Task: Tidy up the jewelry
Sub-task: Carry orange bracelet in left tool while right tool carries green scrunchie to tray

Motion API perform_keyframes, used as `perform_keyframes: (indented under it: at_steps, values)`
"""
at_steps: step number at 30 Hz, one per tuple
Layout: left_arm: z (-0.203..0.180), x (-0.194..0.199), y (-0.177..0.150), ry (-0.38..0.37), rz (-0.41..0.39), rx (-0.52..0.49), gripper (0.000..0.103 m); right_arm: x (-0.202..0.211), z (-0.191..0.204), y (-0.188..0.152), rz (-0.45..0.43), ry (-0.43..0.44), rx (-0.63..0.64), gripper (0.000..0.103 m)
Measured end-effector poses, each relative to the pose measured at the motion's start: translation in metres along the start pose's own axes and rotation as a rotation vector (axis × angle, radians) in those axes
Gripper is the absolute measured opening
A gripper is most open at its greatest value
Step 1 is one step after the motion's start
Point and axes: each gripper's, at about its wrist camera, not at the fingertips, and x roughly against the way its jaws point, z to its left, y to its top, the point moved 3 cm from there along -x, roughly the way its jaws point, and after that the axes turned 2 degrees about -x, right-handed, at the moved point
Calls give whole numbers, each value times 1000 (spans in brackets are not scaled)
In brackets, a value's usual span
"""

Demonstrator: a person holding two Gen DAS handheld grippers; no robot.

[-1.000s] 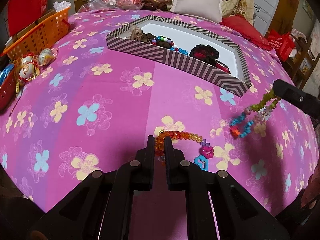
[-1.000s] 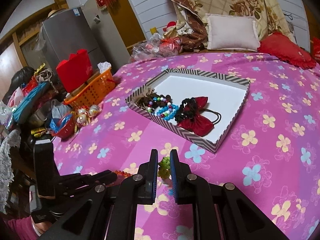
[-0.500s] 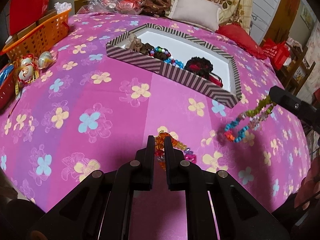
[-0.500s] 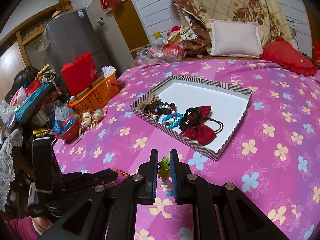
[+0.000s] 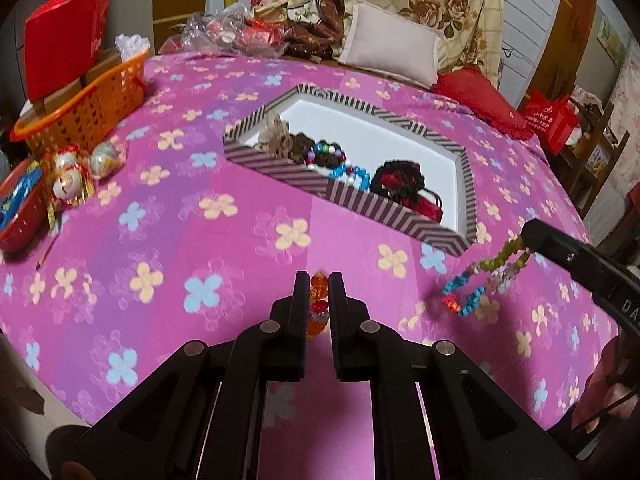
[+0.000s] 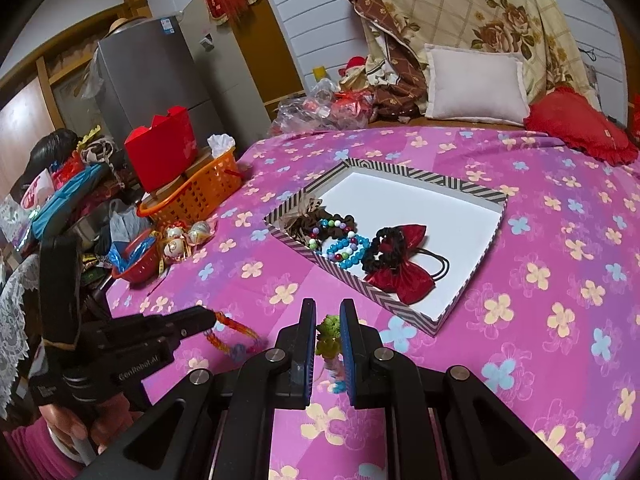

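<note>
My left gripper (image 5: 319,280) is shut on an orange-red bead bracelet (image 5: 318,304) and holds it above the pink floral bedspread; the bracelet also hangs from it in the right wrist view (image 6: 232,330). My right gripper (image 6: 328,312) is shut on a green-and-blue bead bracelet (image 6: 328,334), which dangles in the left wrist view (image 5: 480,280). Ahead lies a striped tray (image 5: 384,208) (image 6: 468,190) with a white floor, holding bead bracelets (image 6: 340,246), a brown scrunchie (image 6: 304,216) and a red-black bow (image 6: 400,268) along its near side.
An orange basket (image 5: 84,108) with a red box, a red bowl (image 5: 20,216) and round ornaments (image 5: 72,176) sit at the bed's left edge. Pillows (image 5: 392,52) and bags lie at the back. A fridge (image 6: 152,80) stands beyond the bed.
Both grippers have risen, lifting their bracelets off the bedspread. The orange bracelet, earlier trailing on the cloth, now hangs from my left gripper. The tray looks farther away.
</note>
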Motion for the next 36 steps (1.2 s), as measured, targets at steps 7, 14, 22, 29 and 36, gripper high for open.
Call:
perform_keyframes:
  at_steps: [7,14,22,29,36]
  values:
    - [-2,5,21,9,-28,-6,8,-4,4,9,1,-3,15,11]
    - [-9,5,44,11,-47,-19,8,-10,5,18,3,-5,24,11]
    - [-17,-6,64,26,-50,-46,8,-20,-2,34,4,-13,26,11]
    - [-23,-22,88,41,-50,-61,8,-33,-13,55,2,-17,18,11]
    - [-33,-41,118,59,-57,-87,8,-49,-23,82,-4,-32,19,11]
